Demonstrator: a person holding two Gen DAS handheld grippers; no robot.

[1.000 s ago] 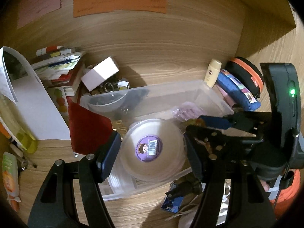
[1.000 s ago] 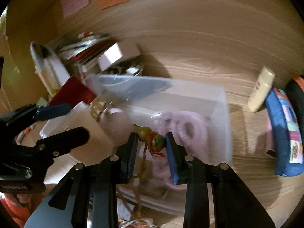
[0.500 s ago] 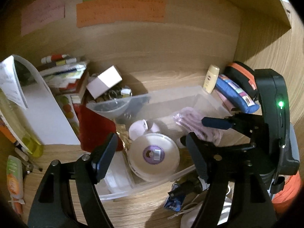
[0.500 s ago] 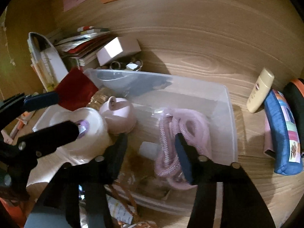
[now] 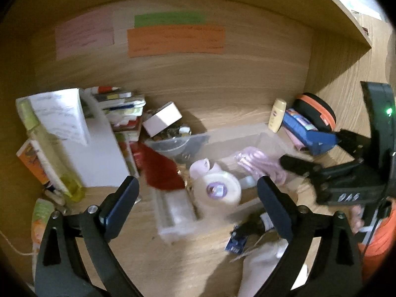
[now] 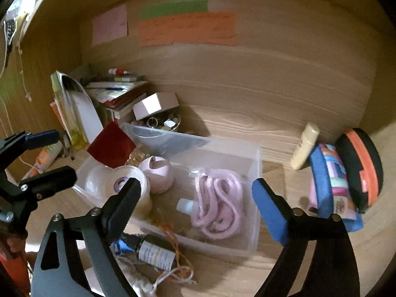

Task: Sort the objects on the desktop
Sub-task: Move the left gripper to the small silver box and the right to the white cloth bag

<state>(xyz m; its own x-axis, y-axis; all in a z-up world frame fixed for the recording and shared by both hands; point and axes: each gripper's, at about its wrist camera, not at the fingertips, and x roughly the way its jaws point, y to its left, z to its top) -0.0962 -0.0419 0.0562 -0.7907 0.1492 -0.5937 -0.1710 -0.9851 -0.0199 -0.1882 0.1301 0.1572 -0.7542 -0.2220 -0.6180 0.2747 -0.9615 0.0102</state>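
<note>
Wooden surface (image 6: 247,123) looks cluttered; both tools, left (image 5: 195,203) and right (image 6: 193,198), hang spread wide and empty above the clear plastic bin (image 6: 256,173), presumably picking the next item.

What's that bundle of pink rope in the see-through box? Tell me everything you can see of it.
The pink rope is a pale, braided-looking cord coiled in loose loops, seemingly inside a thin clear bag. It lies flat on the floor of the clear plastic box, toward its right side. A small white cap sits against its left edge. Neither hand-held gripper touches it.
</note>
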